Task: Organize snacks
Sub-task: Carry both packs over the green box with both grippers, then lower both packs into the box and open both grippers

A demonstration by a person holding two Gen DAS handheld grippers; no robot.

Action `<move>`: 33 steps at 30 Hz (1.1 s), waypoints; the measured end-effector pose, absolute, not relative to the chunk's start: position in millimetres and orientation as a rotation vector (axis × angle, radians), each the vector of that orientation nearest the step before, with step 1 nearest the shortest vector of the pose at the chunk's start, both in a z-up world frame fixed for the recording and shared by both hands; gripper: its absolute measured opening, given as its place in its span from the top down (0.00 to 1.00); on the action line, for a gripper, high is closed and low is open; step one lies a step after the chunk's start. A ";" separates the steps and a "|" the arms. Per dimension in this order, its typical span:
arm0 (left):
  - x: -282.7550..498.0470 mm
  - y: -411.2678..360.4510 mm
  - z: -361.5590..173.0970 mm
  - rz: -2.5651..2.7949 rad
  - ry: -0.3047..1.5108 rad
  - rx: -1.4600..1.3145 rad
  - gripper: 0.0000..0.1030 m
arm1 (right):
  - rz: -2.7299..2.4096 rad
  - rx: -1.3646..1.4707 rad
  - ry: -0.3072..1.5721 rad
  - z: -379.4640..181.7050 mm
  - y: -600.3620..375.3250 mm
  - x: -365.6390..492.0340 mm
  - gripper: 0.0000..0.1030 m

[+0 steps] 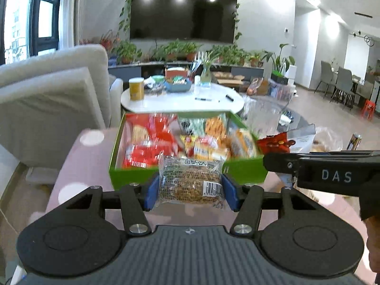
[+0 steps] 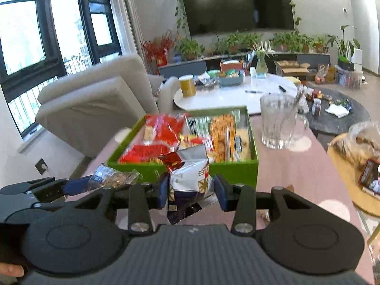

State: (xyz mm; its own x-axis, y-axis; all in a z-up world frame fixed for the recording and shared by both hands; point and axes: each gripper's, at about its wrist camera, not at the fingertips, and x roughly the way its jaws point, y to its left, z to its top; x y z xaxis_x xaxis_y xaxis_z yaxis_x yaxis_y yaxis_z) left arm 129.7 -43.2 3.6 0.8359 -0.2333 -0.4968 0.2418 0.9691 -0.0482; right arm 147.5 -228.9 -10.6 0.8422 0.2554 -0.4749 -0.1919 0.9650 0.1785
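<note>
While both tools are above the pink surface [image 2: 308, 166], each one holds a snack just in front of the green box [image 1: 244, 169]. The left tool [image 1: 191, 191] presses its blue pads on the two sides of a clear packet [image 1: 191, 181] with a brown grainy cake inside; a square code and a bar code are printed on the wrapper. The right tool [image 2: 191, 191] is closed on a silver bag [image 2: 190, 173] with a red top corner and a dark lower part, and the bag looks crumpled.

The box is open and already full of packets — red ones on the left, yellow and orange ones on the right. They are blurred, so no print can be read. Its front wall stands between the held snacks and the inside of the box.

Only the right wrist view shows the glass mug [image 2: 280, 123] standing on the surface beside the right wall of the box, and a yellow round table [image 2: 342, 180] with a phone [image 2: 370, 175] on it. The left wrist view shows instead a dark can [image 1: 354, 141] at the far right. Both views show the white round table [image 1: 166, 104] behind the box, with a yellow tub [image 1: 136, 87] on it.
</note>
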 end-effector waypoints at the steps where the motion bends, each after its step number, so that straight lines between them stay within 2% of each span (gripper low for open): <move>1: 132.9 -44.4 6.3 -0.255 0.520 0.019 0.49 | 0.242 0.126 0.513 -7.6 -229.9 151.7 0.35; 15: 204.1 -54.2 9.4 -0.230 0.528 0.036 0.49 | 0.220 0.156 0.529 -6.2 -241.9 219.0 0.35; 33: 273.8 -66.5 -21.3 -0.221 0.594 0.058 0.49 | 0.207 0.172 0.595 -31.8 -242.2 269.5 0.35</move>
State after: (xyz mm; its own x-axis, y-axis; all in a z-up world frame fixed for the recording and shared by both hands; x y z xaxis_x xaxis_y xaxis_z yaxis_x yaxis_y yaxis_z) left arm 273.8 -66.5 -21.3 0.8059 -0.1898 -0.5609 0.2229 0.9748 -0.0097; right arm 269.5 -242.2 -31.8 0.8085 0.2420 -0.5365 -0.1429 0.9650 0.2199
